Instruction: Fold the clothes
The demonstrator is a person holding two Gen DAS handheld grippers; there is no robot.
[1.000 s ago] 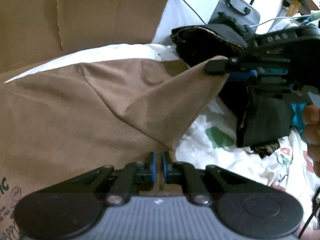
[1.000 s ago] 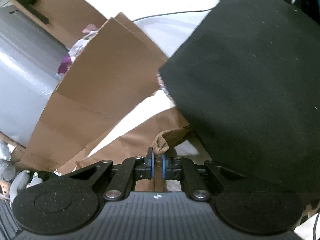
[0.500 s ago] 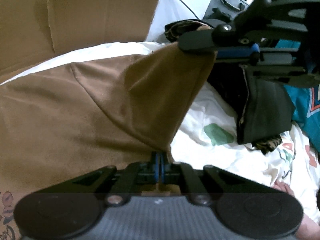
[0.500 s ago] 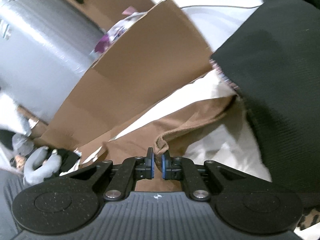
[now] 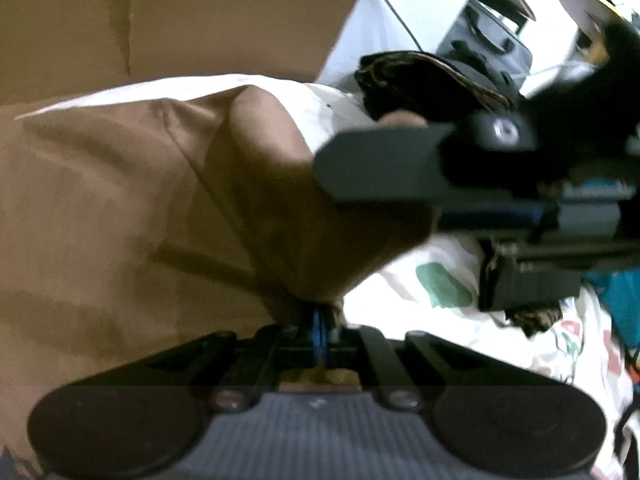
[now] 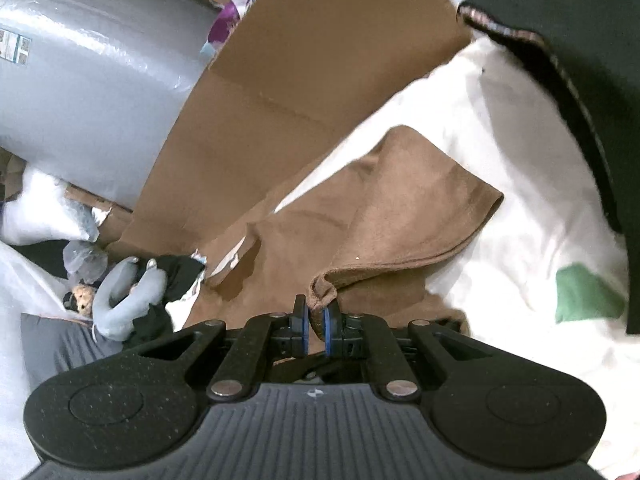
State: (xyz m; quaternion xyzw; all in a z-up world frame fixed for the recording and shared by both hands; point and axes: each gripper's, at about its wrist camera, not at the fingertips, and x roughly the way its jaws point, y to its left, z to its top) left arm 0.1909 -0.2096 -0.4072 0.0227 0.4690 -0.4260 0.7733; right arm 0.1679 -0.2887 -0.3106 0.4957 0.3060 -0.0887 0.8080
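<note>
The brown garment (image 6: 404, 216) lies spread on a white printed bedsheet (image 6: 520, 184), just in front of a leaning sheet of cardboard (image 6: 304, 80). The left gripper (image 5: 320, 330) has its jaws pressed together on a gathered fold of the cloth. The right gripper (image 6: 316, 326) pinches a hemmed corner of the same garment between nearly closed jaws, lifting it. A black garment (image 6: 580, 60) sits beside the brown one, on the side away from the cardboard.
</note>
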